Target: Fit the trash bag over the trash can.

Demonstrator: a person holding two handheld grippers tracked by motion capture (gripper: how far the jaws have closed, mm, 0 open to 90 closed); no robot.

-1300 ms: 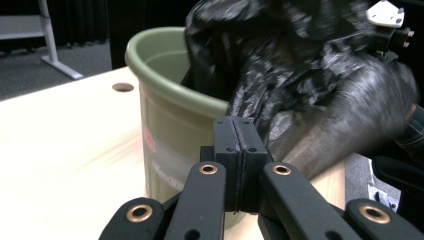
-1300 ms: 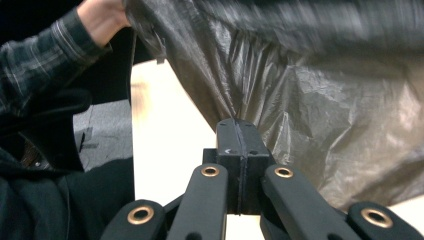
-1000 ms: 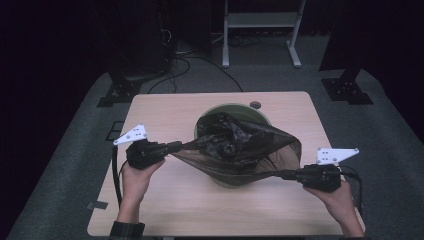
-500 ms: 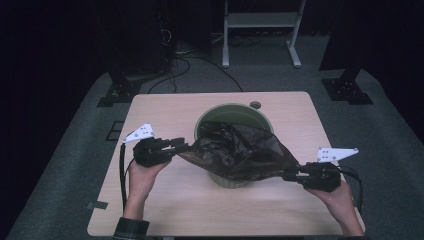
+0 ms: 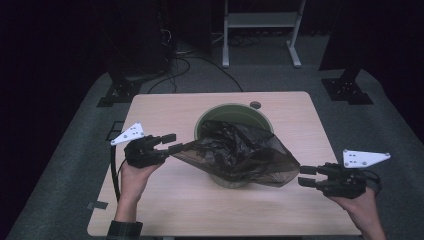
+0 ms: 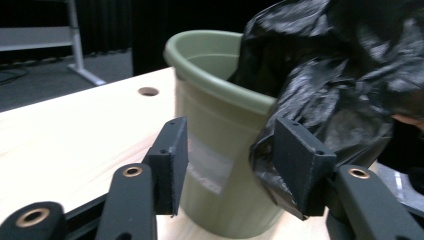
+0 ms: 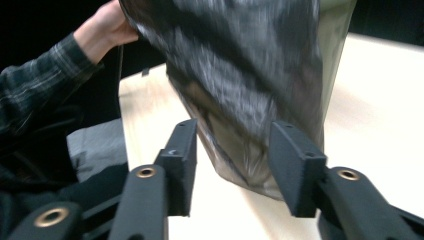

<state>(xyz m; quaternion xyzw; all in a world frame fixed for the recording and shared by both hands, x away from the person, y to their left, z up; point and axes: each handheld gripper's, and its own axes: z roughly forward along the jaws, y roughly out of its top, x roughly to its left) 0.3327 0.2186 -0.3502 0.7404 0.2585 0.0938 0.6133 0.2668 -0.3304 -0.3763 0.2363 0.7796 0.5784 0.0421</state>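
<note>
A black bag [image 5: 240, 157] is being fitted into a green bin [image 5: 233, 116] that stands at the middle of the bench [image 5: 165, 107]. So far the bag is draped over the near half of the rim, its bulk bunched inside and its corners hanging out to either side; the far rim is bare. The lining is judged partly done — the mouth is yet to be drawn around the whole rim and pushed down.

Both grippers have just been opening. The left gripper [image 5: 172, 143] is held at the bag's left corner with its jaws roughly half apart; in the left gripper view [image 6: 232, 165] the film is seen brushing one jaw only, not pinched. The right gripper [image 5: 306, 176] stands just beside the right corner, jaws likewise half apart, and nothing is gripped.

From the high view the overall drape and the uncovered far rim are read. The left gripper view adds the bin's side wall and a pale label [image 6: 207, 165] (hidden from above). The right gripper view [image 7: 232, 167] shows the bag's lower edge hanging free between the jaws, and the person's other hand [image 7: 107, 25] beyond it.
</note>
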